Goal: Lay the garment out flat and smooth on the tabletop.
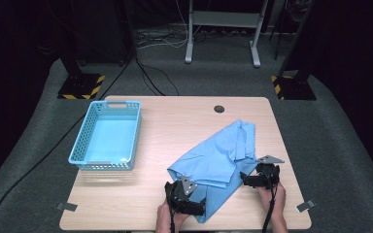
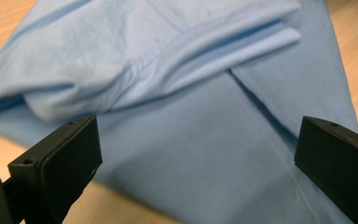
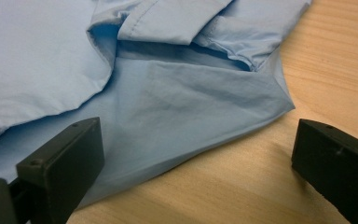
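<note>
A light blue shirt [image 1: 218, 158] lies crumpled and partly folded on the wooden tabletop [image 1: 150, 199], well to the right of the light blue plastic basket [image 1: 108, 136], which I take as the landmark for everything here. The basket stands near the tabletop's left edge with its long side running away from the person. The shirt stretches diagonally, its far end pointing away from the basket toward the small dark round grommet [image 1: 219, 108] at the tabletop's back edge, its near end reaching toward the person's side. The left hand-held gripper [image 1: 187, 196] sits at the shirt's near corner, the corner closer to the basket; in the left gripper view its two black jaws stand spread wide apart, hovering low over the flat lower layer of cloth [image 2: 191, 154] with a rolled fold of fabric just beyond them, and they pinch nothing. The right hand-held gripper [image 1: 260, 178] is at the shirt's edge on the side away from the basket; in the right gripper view its jaws are likewise spread, one over the cloth [image 3: 177, 107] and the other over bare wood, with a folded corner of the shirt lying between and just ahead of them. Whether either gripper's jaws touch the fabric I cannot tell. The person's hands come in from the near edge, farther from the basket than the shirt's middle.
</note>
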{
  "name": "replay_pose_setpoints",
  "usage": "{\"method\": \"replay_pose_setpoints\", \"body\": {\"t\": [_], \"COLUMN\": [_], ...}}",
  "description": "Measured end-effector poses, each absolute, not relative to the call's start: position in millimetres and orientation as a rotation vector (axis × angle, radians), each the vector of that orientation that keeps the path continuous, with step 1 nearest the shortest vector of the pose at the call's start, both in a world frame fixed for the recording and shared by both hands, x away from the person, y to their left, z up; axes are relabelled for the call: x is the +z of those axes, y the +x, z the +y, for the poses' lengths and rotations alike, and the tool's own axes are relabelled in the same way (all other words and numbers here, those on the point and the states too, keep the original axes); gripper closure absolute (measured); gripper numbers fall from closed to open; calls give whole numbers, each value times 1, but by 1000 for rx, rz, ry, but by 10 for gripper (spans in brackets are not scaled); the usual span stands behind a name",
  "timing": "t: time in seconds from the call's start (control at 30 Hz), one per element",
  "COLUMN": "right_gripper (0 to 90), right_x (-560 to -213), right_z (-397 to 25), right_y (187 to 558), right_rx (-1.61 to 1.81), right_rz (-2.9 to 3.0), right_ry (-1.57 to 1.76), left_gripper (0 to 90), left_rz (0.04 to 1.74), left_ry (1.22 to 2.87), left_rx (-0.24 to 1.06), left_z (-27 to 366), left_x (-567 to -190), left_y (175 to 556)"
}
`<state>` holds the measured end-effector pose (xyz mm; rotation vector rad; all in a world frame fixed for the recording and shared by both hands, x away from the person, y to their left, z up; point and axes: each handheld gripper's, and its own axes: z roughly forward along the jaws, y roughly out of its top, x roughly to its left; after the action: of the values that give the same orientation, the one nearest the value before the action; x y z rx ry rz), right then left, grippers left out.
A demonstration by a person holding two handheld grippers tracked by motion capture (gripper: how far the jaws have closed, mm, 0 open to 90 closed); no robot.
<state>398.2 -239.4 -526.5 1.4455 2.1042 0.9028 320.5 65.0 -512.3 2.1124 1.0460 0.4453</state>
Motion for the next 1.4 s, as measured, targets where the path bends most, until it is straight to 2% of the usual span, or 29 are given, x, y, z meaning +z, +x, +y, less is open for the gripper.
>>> {"method": "replay_pose_setpoints", "body": {"t": [0.7, 0.83, 0.9, 1.23, 1.4], "right_gripper": [46, 48, 51, 54, 56], "right_x": [-526, -526, -526, -526, -526], "right_z": [-242, -242, -242, -242, -242], "right_y": [398, 398, 398, 397, 397], "right_rx": [929, 931, 933, 937, 936], "right_rz": [2093, 2093, 2094, 2092, 2092], "right_ry": [1453, 1453, 1453, 1453, 1452], "left_gripper": [4, 96, 186, 450, 660], "left_rz": [931, 903, 892, 848, 816], "left_ry": [2242, 2279, 2293, 2290, 2267], "left_rx": [423, 440, 455, 505, 533], "left_z": [15, 8, 6, 5, 6], "left_x": [-510, -511, -512, -510, -509], "left_y": [369, 372, 372, 373, 374]}}
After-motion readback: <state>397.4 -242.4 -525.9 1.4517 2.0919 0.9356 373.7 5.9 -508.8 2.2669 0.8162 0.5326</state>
